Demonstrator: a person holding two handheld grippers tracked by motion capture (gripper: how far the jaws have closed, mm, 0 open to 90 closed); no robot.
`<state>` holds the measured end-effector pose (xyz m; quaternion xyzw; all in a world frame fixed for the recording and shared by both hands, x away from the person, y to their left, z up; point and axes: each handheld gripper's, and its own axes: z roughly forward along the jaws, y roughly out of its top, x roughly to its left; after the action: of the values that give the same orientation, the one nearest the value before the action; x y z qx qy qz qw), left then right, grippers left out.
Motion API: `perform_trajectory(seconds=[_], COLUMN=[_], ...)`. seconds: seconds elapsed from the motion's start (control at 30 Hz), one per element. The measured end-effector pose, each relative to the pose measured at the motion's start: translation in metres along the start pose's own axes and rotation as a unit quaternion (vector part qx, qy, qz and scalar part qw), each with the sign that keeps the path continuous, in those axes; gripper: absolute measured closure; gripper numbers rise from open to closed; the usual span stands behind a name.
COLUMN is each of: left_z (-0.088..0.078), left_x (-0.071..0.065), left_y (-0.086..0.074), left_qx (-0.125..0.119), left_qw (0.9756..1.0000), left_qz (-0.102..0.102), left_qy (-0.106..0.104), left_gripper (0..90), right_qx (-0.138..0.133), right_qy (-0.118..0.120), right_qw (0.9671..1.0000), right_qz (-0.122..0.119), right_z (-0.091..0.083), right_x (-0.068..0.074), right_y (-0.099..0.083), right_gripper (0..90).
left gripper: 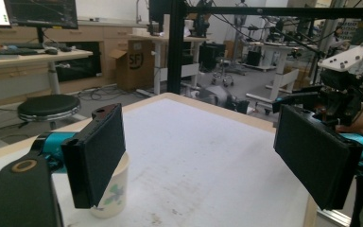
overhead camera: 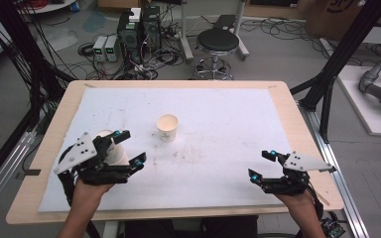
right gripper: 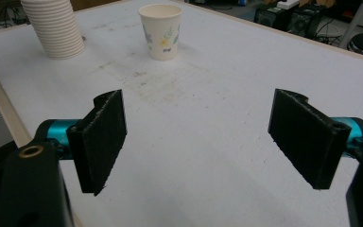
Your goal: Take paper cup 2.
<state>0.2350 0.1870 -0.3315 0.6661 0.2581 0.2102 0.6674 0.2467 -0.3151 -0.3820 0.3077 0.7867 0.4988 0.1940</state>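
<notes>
- Stack of cups [right gripper: 53, 27]: white paper, nested one in another, ribbed by the many rims, standing upright on the tabletop [overhead camera: 228, 124] near its left edge in the high view, partly hidden there behind the left hand-held gripper [overhead camera: 125, 148].
- Same stack [overhead camera: 115, 151] just beside or between the left jaws in the high view; touching or not, cannot tell.
- Left hand-held gripper [left gripper: 198, 156] with jaws spread wide, nothing pressed between the pads in the left gripper view.
- Single cup [overhead camera: 167, 127]: white paper, open mouth up, a small printed pattern of green leaves and a yellow flower on its side, upright near the middle of the tabletop, apart from the stack.
- Same cup [left gripper: 111, 196] low at the left of the left gripper view, partly behind the left jaw; seen again [right gripper: 160, 31] at the top of the right gripper view, right of the stack.
- Right hand-held gripper [overhead camera: 263, 164] near the right front of the tabletop, well apart from both the cup and the stack, jaws wide open and empty [right gripper: 196, 142].
- Tabletop covered by a white sheet with faint brownish marks near the middle, a pale wooden border around it.
- Round black stool [overhead camera: 218, 42] on the floor beyond the far edge.
</notes>
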Motion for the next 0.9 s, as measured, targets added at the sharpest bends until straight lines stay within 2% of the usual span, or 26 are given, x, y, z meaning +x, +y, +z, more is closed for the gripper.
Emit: perform_trajectory(seconds=[0.23, 0.37, 0.5, 0.6, 0.67, 0.8, 0.9], left_z=[-0.021, -0.03, -0.036, -0.037, -0.037, -0.033, -0.03], left_x=[0.013, 0.024, 0.034, 0.041, 0.047, 0.055, 0.061], left_y=[0.013, 0.012, 0.008, 0.004, 0.001, -0.006, -0.012], left_qx=[-0.012, 0.0, 0.019, 0.037, 0.055, 0.077, 0.092], left_qw=[0.9994, 0.9981, 0.995, 0.9929, 0.9898, 0.9881, 0.9851], left_qz=[0.006, 0.009, 0.018, 0.017, 0.017, 0.002, -0.015], left_qy=[0.032, 0.06, 0.096, 0.112, 0.13, 0.133, 0.145], left_gripper=[17.2, 17.2, 17.1, 16.8, 16.8, 16.4, 16.3], right_qx=[0.001, 0.0, 0.004, 0.005, 0.005, 0.006, 0.006], right_qy=[0.0, 0.0, 0.002, 0.002, 0.002, 0.004, 0.005], right_qw=[1.0, 1.0, 1.0, 1.0, 1.0, 1.0, 1.0], right_qz=[-0.002, -0.001, 0.0, 0.002, -0.001, 0.0, 0.0], right_z=[0.0, 0.0, 0.001, 0.002, 0.002, 0.003, 0.003], right_x=[0.0, 0.0, 0.001, 0.001, 0.001, 0.002, 0.001], right_y=[-0.001, -0.001, -0.001, -0.001, -0.001, 0.0, -0.001], right_gripper=[20.6, 20.6, 20.6, 20.6, 20.6, 20.6, 20.6])
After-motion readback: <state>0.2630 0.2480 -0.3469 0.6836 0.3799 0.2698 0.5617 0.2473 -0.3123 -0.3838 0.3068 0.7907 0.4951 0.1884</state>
